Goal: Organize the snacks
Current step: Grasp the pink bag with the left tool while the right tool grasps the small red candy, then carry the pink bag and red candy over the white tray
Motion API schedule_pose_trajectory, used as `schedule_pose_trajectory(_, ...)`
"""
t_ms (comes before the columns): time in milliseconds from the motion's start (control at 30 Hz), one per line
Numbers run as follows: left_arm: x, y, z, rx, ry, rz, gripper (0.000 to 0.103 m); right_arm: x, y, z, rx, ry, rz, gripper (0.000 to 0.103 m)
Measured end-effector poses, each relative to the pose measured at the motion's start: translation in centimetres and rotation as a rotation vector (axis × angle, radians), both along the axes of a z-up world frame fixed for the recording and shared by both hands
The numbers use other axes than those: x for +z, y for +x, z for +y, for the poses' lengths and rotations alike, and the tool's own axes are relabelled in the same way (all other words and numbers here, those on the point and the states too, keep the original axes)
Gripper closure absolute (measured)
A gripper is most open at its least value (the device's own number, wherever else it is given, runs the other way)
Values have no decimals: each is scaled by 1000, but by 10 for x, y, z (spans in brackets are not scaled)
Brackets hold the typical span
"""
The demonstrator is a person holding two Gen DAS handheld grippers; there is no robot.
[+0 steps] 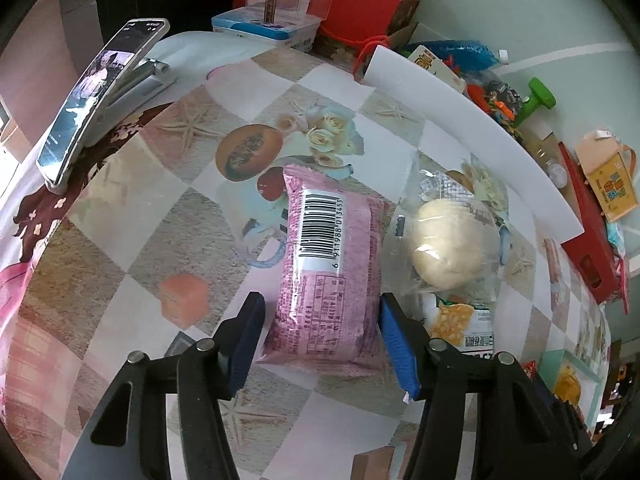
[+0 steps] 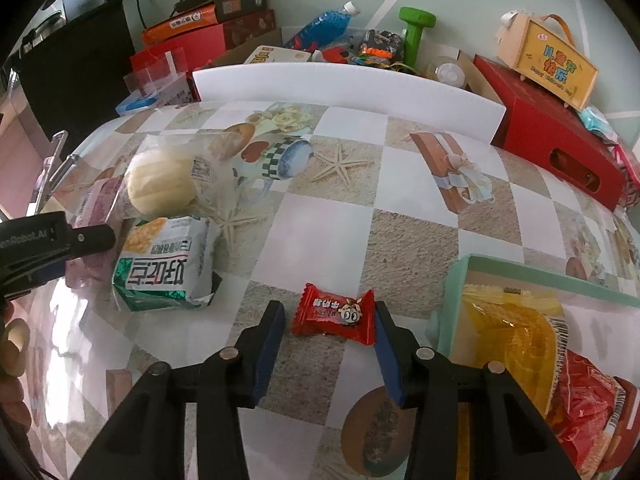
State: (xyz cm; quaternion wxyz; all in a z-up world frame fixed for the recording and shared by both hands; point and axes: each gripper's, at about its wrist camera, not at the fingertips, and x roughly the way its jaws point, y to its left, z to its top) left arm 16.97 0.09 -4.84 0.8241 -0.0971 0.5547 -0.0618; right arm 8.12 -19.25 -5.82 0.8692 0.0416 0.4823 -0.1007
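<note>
A pink snack packet [image 1: 332, 276] with a barcode lies on the patterned table, its near end between the open fingers of my left gripper [image 1: 320, 344]. A clear-wrapped pale bun [image 1: 448, 244] lies right of it; it also shows in the right wrist view [image 2: 162, 182]. A green and white packet [image 2: 168, 264] lies below the bun. A small red candy packet [image 2: 336, 314] lies between the open fingers of my right gripper [image 2: 330, 346]; the right finger touches its edge. A mint-green tray [image 2: 520, 270] at the right holds yellow and red snack bags.
A white board [image 2: 344, 88] stands along the table's back edge, with red boxes [image 2: 556, 136], a blue bottle [image 2: 324, 26] and a green dumbbell [image 2: 414, 32] behind. A phone on a stand [image 1: 92, 104] is at far left.
</note>
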Motion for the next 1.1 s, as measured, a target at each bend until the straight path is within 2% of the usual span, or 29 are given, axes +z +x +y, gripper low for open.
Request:
schedule_pose_trajectory(67,0,0,-3,-6,17,-3,43,0,0,1,0,-6,-2,56)
schedule_pose_trajectory(167,1,0,-5,-8,15,-3,44,0,1,2,6,-9,-4,68)
schedule_pose_trajectory(233,1,0,-6,-11,2,-3,52,1,0,2,5,-14,-3,70)
schedule_pose_trajectory(300,1,-1,-8,-14,0,-4,53,2,-2,2,4,-18,-4,72)
schedule_pose_trajectory(467,4,-3,-9,-25,-26,-14,59,11,-7,-2,-10,-9,-20,72)
schedule_pose_trajectory(800,30,-12,-3,-30,-78,-65,60,50,-27,3,-19,-2,-103,72)
schedule_pose_trajectory(1100,57,-28,-5,-60,-107,-126,60,70,-47,7,-32,-31,-144,72)
